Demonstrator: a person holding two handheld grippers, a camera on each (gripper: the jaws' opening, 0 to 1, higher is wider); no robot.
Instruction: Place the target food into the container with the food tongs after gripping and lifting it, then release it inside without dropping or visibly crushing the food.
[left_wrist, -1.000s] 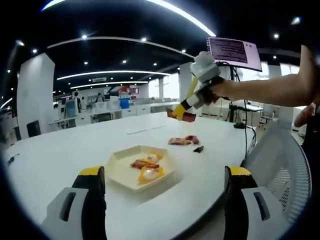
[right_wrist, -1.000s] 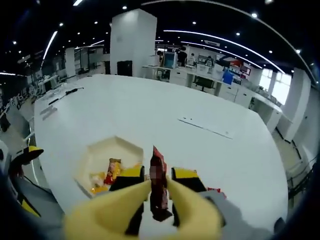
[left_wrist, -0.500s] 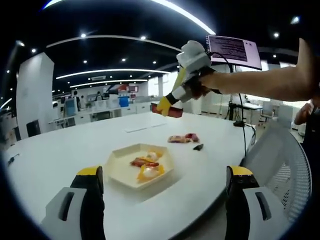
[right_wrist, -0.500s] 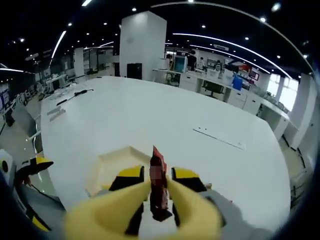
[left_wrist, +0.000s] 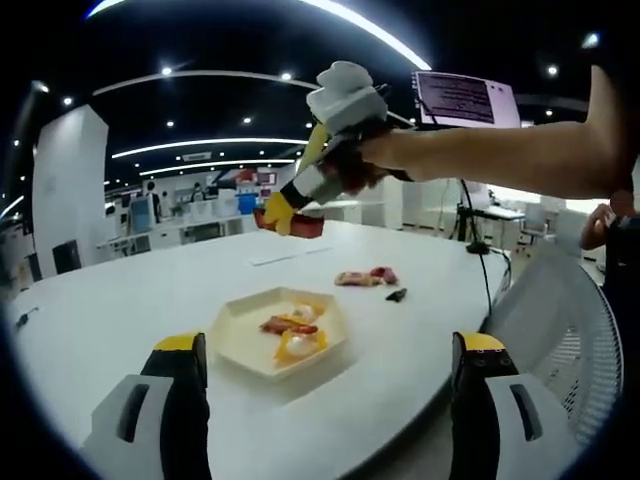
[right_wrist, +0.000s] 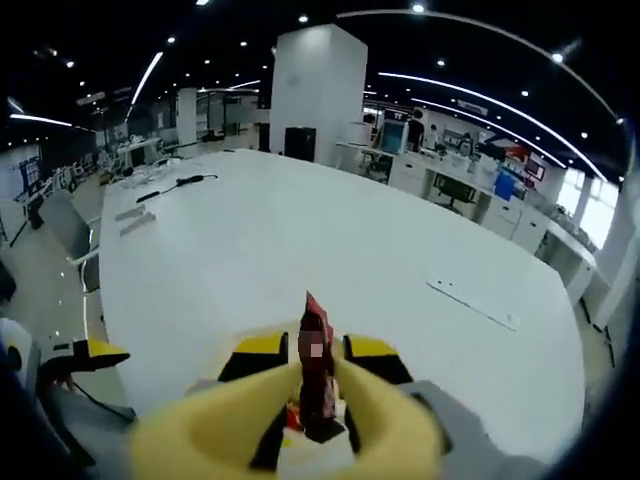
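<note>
Tongs (right_wrist: 318, 385) shut on dark red food (right_wrist: 317, 352), right gripper (left_wrist: 300, 195) carries them high above tray (left_wrist: 232, 343) | we judge food light, soft, thin; grip mid-body, gently | left gripper (left_wrist: 330, 385) wide, empty | other pieces (left_wrist: 366, 278) on table (left_wrist: 120, 300).

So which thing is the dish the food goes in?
On the big white table, look just ahead of the left gripper. The cream six-sided tray already holds red and yellow food pieces, unlike the loose snacks lying farther back on bare tabletop.
</note>
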